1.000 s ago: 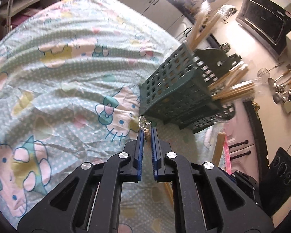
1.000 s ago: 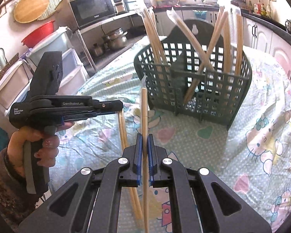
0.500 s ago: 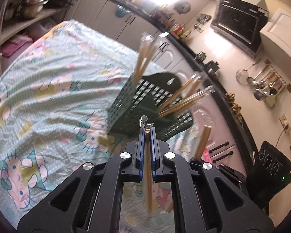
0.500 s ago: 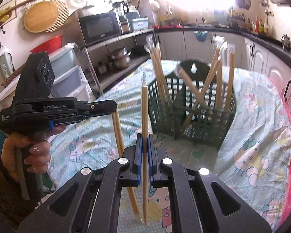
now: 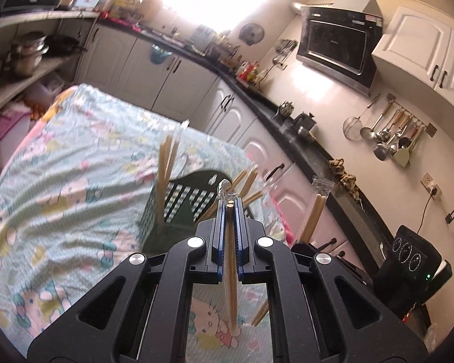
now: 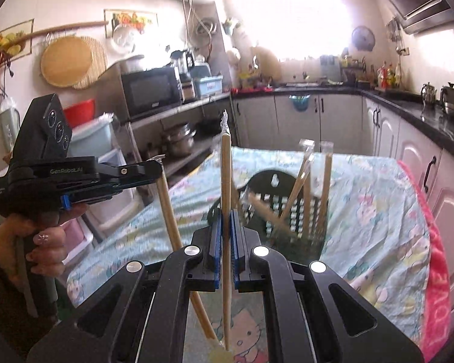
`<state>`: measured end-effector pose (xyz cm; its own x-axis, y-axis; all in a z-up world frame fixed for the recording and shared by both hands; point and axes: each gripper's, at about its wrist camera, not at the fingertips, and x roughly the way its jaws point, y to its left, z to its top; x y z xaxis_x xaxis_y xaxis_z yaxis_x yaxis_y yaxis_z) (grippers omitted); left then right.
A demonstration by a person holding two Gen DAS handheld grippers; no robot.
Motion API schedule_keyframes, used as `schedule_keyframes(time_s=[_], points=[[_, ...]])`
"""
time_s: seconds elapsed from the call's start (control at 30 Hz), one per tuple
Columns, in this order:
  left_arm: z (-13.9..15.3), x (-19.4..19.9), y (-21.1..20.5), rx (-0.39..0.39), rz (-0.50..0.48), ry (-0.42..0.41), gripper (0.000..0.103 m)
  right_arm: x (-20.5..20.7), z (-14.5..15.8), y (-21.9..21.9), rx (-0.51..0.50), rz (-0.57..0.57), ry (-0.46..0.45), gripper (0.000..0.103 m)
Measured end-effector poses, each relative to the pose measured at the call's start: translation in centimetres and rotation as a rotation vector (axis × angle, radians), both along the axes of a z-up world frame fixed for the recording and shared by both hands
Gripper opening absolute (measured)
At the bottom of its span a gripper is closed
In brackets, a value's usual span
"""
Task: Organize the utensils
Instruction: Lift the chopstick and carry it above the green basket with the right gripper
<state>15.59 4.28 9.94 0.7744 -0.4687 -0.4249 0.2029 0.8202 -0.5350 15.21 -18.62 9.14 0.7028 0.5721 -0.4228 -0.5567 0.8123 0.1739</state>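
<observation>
A dark green slotted basket (image 5: 184, 208) (image 6: 275, 190) stands on the cartoon-print tablecloth (image 5: 75, 166) and holds several wrapped pairs of wooden chopsticks (image 6: 305, 187). My left gripper (image 5: 230, 202) is shut on a wrapped chopstick pair (image 5: 230, 287) that hangs down below the jaws, raised above and in front of the basket. My right gripper (image 6: 226, 214) is shut on another upright chopstick pair (image 6: 225, 169). The left gripper also shows in the right wrist view (image 6: 157, 158), at the left, with its chopsticks (image 6: 169, 211) hanging.
The right gripper's chopsticks (image 5: 313, 211) rise at the right in the left wrist view. Kitchen cabinets (image 6: 317, 121), a black counter (image 5: 317, 154), a shelf with pots (image 6: 178, 142) and a microwave (image 6: 151, 90) surround the table. A pink towel (image 6: 435, 272) hangs at the table's right edge.
Both grippers have risen and tilted up with their chopsticks still held. The basket now sits lower and farther away in both views, and more of the kitchen shows.
</observation>
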Motion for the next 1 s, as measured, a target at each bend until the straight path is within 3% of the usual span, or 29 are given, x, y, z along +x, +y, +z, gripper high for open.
schedule_keyframes(time_s=[0.37,0.77,1.0], points=[[5.1,0.7,-0.4,0.035,0.010,-0.118,0.003,1.2,4.4,-1.8,0.040,-0.064,-0.131,0.006],[10.7,1.8,-0.3,0.096,0.085,-0.258,0.003,2.6,7.5,-2.9,0.049,-0.130,-0.262,0.006],[12.1,3.2,-0.5,0.141,0.135,-0.314,0.003,3.8,8.5,-3.1,0.052,-0.160,-0.323,0.006]])
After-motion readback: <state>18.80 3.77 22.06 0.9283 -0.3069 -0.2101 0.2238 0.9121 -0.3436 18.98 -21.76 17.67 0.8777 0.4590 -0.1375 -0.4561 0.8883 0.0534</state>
